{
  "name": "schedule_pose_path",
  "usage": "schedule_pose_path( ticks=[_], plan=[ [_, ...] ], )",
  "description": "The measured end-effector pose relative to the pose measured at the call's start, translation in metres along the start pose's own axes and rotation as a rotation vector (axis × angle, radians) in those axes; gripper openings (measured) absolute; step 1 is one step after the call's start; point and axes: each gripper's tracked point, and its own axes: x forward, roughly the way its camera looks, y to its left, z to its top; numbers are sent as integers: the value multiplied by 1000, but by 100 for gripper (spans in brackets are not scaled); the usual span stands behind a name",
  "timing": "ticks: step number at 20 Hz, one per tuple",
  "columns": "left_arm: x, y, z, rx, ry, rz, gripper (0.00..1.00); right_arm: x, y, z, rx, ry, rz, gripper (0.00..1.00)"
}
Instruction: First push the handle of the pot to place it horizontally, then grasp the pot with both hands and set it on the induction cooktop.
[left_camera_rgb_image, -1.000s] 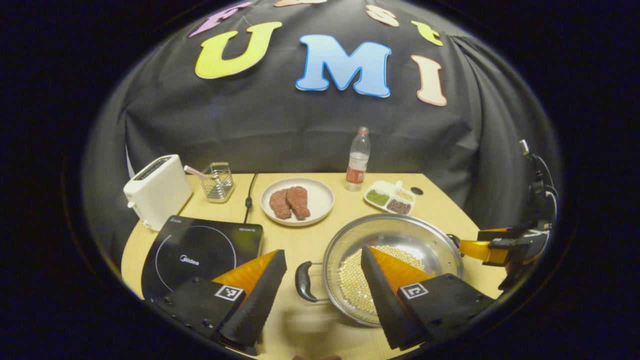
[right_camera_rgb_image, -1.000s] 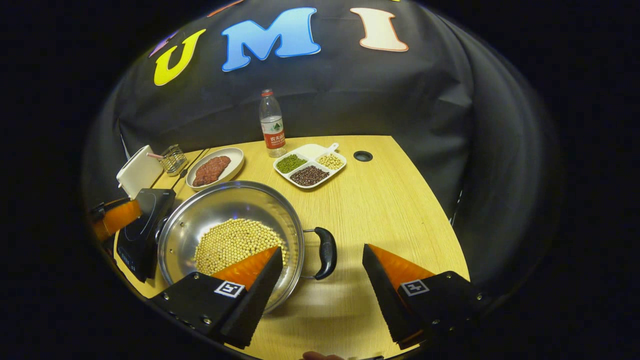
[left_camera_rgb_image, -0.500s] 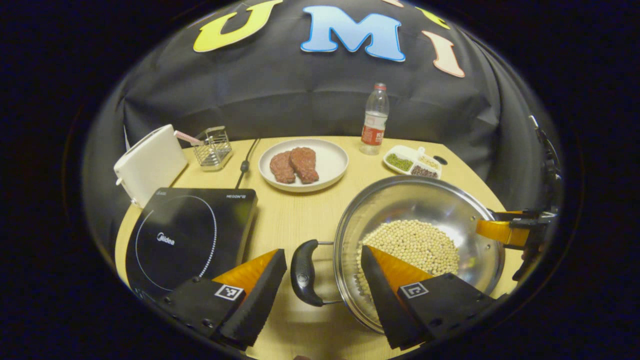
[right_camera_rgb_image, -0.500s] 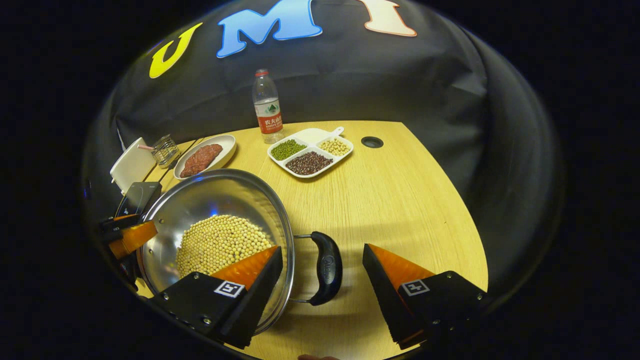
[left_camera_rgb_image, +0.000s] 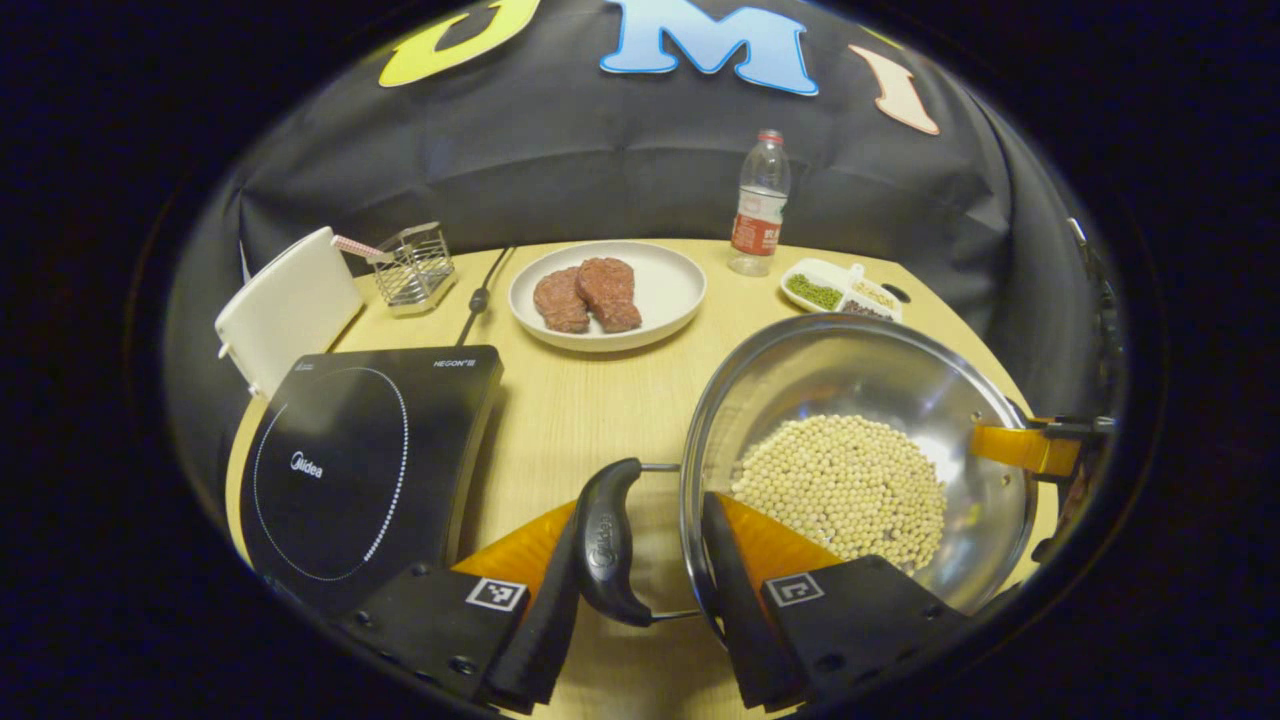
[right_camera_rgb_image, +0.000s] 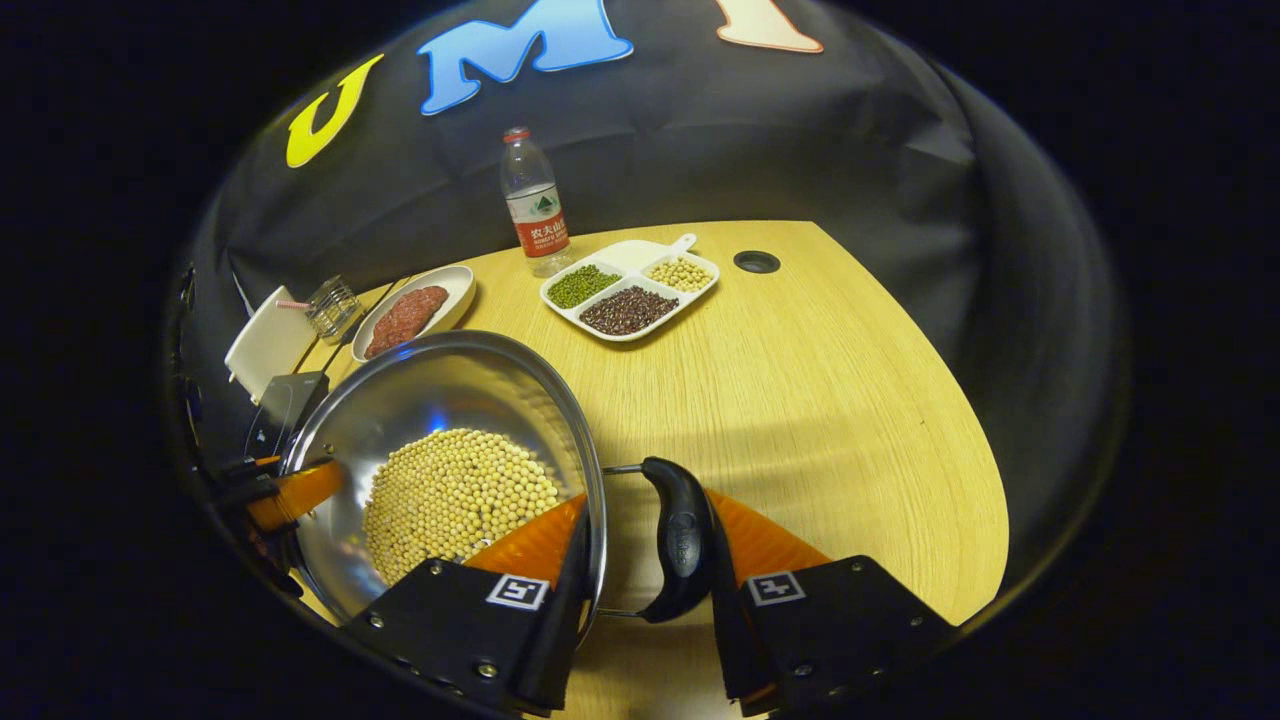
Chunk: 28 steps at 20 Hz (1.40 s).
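Left gripper view: both grippers' fingers pinch the pot's (left_camera_rgb_image: 860, 400) loop handles; an uneven lift toward the induction cooktop (left_camera_rgb_image: 350, 460) risks spilling soybeans (left_camera_rgb_image: 845, 485).

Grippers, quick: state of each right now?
Left gripper: closed on the pot's left handle.
Right gripper: closed across the pot's rim and right handle.
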Motion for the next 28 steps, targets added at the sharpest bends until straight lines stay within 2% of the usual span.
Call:
schedule_pose_path(
  ticks=[1,2,3,4,5,6,7,9,11,14,15,21,22,23,24,25,26,28],
  plan=[
    [-2,0,0,0,2,-3,71,-2,0,2,8,3,-4,57],
    [-1,1,0,0,5,-6,73,-2,1,-1,9,8,-9,54],
    [-1,0,1,2,9,-8,65,-3,2,-2,12,10,-12,54],
    [-3,1,2,7,8,-9,65,-5,3,-3,16,17,-14,54],
    [-6,2,3,14,6,-11,65,-9,4,-5,28,21,-15,54],
    [-10,3,6,18,1,-13,72,-12,6,-5,35,22,-17,54],
    [-16,4,8,20,-3,-15,69,-17,9,-4,35,19,-19,54],
    [-27,11,13,18,-12,-21,72,-29,16,-1,36,9,-23,54],
    [-39,15,22,17,-26,-32,65,-43,22,4,40,-2,-32,54],
    [-60,24,34,15,-47,-47,65,-68,34,11,39,-18,-47,54],
    [-68,28,36,13,-53,-51,68,-76,39,14,40,-24,-50,53],
    [-113,63,52,-2,-81,-68,68,-120,79,22,36,-49,-56,54],
    [-120,70,53,-2,-84,-68,65,-126,87,24,40,-51,-55,54],
    [-126,77,54,-3,-86,-69,71,-131,94,24,38,-53,-55,54],
    [-132,85,55,-5,-91,-70,65,-134,102,24,34,-57,-56,54],
    [-136,93,57,-8,-100,-70,68,-137,110,25,34,-60,-55,54],
    [-140,101,55,-11,-101,-71,65,-138,118,24,32,-62,-54,54],
    [-145,117,53,-15,-98,-70,68,-139,134,22,25,-58,-53,54]
  ],
)
